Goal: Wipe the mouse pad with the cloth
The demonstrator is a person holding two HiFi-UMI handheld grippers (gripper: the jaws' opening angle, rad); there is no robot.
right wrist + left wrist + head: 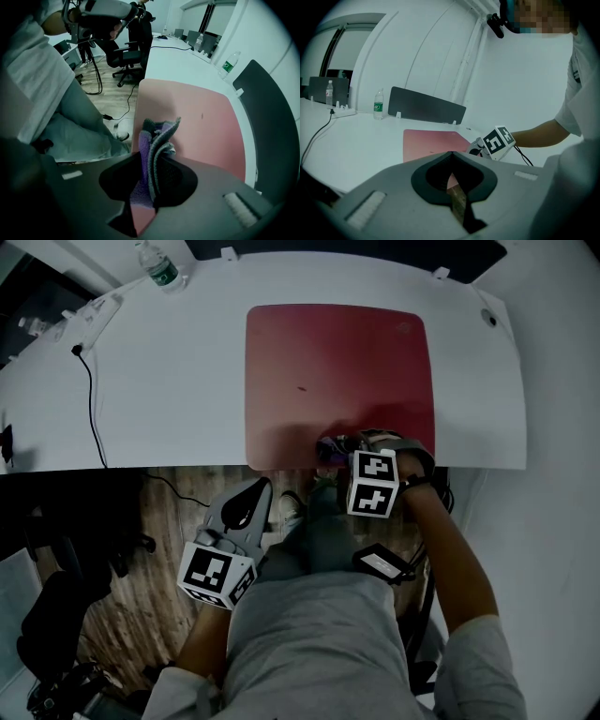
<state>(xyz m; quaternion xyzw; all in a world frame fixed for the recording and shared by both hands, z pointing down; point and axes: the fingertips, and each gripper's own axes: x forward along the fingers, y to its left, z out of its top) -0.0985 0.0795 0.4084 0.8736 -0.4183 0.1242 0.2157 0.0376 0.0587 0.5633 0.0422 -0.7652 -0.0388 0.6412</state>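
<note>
Wiping is, in my judgement, only starting: my right gripper point(339, 448) is clamped on the cloth point(158, 136), a bunched, soft, ribbed purple-and-grey weave, at the mouse pad's point(337, 371) near edge. The pad is flat, matte red and round-cornered, with a dark speck point(302, 388) near its middle. My left gripper point(253, 501) has its jaws together on nothing, off the pad's near-left corner. The next move calls for pressing the cloth down and sweeping it across the pad.

The surface point(169, 381) and pad point(337, 371) are seen steeply from above in the head view. Both gripper views are set low behind their jaws, facing across the pad, which is shared by all.
</note>
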